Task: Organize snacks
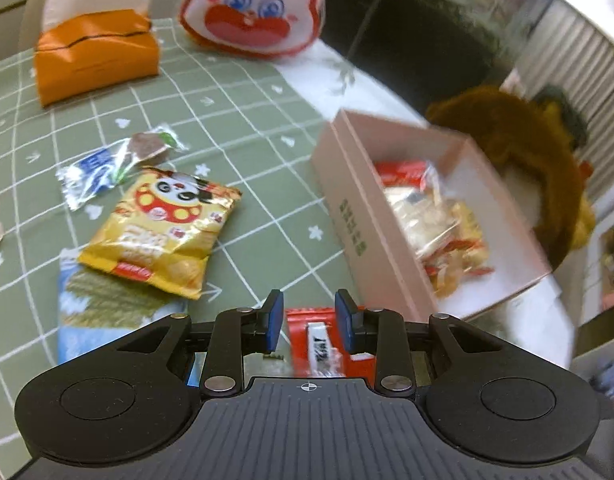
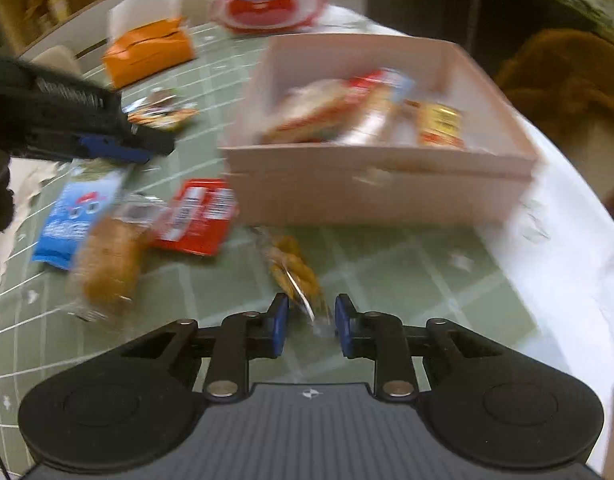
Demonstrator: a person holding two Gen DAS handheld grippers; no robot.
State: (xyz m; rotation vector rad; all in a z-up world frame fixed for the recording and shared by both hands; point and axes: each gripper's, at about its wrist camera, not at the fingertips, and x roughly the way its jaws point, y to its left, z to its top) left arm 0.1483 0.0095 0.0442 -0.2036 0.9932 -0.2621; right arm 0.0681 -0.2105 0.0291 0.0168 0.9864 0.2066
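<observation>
Pickup step. Left gripper (image 1: 309,322) jaws parted over red KitKat packet (image 1: 327,344). Right gripper (image 2: 307,322) jaws parted around clear-wrapped snack (image 2: 295,272). Next: close, carry to pink box (image 2: 367,188) at 12 o'clock.

green white-grid tablecloth (image 1: 243,128), pale pink box (image 1: 347,200), orange tissue pouch (image 1: 95,56), yellow panda-print packet (image 1: 163,228)

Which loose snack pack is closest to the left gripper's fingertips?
The red KitKat pack, lying on the table between and just beyond the left gripper. The yellow panda chip bag and the blue wafer pack lie farther off to its left.
</observation>
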